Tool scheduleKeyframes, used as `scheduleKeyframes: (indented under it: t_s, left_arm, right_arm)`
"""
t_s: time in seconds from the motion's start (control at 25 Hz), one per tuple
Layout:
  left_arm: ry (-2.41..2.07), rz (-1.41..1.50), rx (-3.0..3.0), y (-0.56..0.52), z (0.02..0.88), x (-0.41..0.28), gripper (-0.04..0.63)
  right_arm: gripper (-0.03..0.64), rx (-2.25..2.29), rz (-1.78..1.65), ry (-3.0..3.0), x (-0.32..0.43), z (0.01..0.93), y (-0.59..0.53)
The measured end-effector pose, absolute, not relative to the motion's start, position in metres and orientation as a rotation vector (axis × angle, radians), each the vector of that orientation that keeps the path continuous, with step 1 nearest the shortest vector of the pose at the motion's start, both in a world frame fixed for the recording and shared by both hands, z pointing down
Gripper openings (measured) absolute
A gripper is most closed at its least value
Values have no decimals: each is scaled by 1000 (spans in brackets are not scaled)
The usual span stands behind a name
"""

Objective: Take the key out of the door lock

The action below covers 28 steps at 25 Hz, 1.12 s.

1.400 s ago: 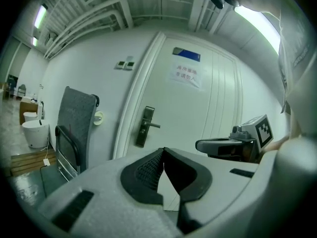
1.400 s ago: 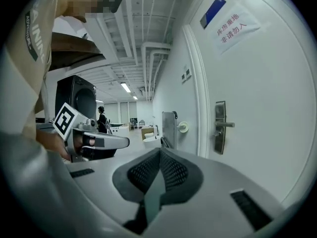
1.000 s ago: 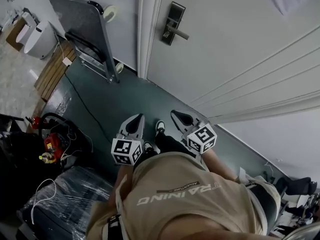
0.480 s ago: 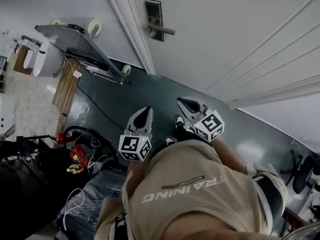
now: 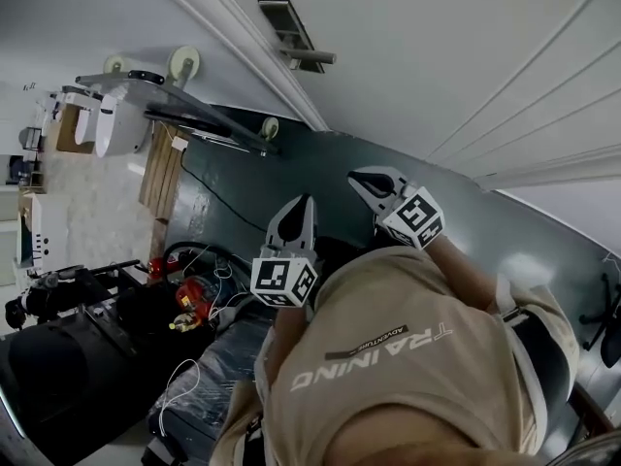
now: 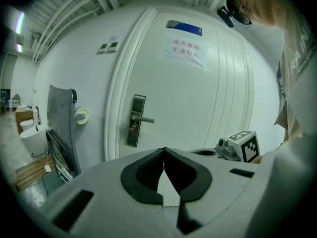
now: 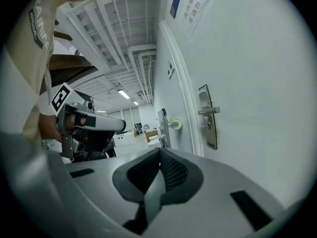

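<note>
Short of the door lock (image 5: 291, 29), our left hand-held gripper (image 5: 308, 202): jaws together, empty.
Our right hand-held gripper (image 5: 355, 179): jaws together, empty.

2 hand-held grippers (image 5: 308, 202) (image 5: 353, 179) — 1 door (image 5: 437, 56), 1 lock (image 5: 288, 22)

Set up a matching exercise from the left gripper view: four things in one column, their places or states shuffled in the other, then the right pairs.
1. lever handle
2. paper notice
3. platform trolley
4. left gripper

A. leaning on the wall left of the door
B. jaws together, nothing between them
C. on the lock plate near the door's left edge
D. stuck high on the door, under a blue sign

Pairs: 1-C, 2-D, 3-A, 4-B
</note>
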<state>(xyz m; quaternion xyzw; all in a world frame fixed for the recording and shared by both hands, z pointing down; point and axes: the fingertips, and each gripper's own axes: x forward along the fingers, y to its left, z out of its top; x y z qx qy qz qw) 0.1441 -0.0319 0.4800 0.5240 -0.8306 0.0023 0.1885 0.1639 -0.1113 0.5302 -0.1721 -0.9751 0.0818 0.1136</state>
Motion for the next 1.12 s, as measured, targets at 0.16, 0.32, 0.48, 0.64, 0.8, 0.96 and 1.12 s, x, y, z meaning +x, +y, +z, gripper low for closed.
scheduleKeyframes:
  t_s: [0.16, 0.32, 0.48, 0.64, 0.8, 0.96, 1.12]
  left_arm:
    - [-2358, -17, 1408, -25, 481, 136, 6]
    - [-2347, -45, 1365, -15, 488, 119, 6]
    - [-2379, -56, 1333, -1, 487, 103, 6]
    - [-2415, -103, 1308, 16, 484, 80, 6]
    - [-2429, -51, 1342, 39, 478, 61, 6]
    - [-2410, -21, 1381, 68, 483, 37, 6]
    - [-2340, -12, 1479, 86, 480, 12, 6]
  right_arm:
    - [14, -565, 238, -2820, 157, 535, -112]
    - [14, -613, 200, -2836, 133, 533, -105]
    - [14, -625, 196, -2825, 116, 533, -92]
    - [14, -639, 159, -2793, 101, 537, -72]
    - [15, -572, 163, -2798, 81, 535, -53]
    - [14, -497, 96, -2817, 51, 533, -31]
    - [14, -345, 118, -2874, 37, 510, -10]
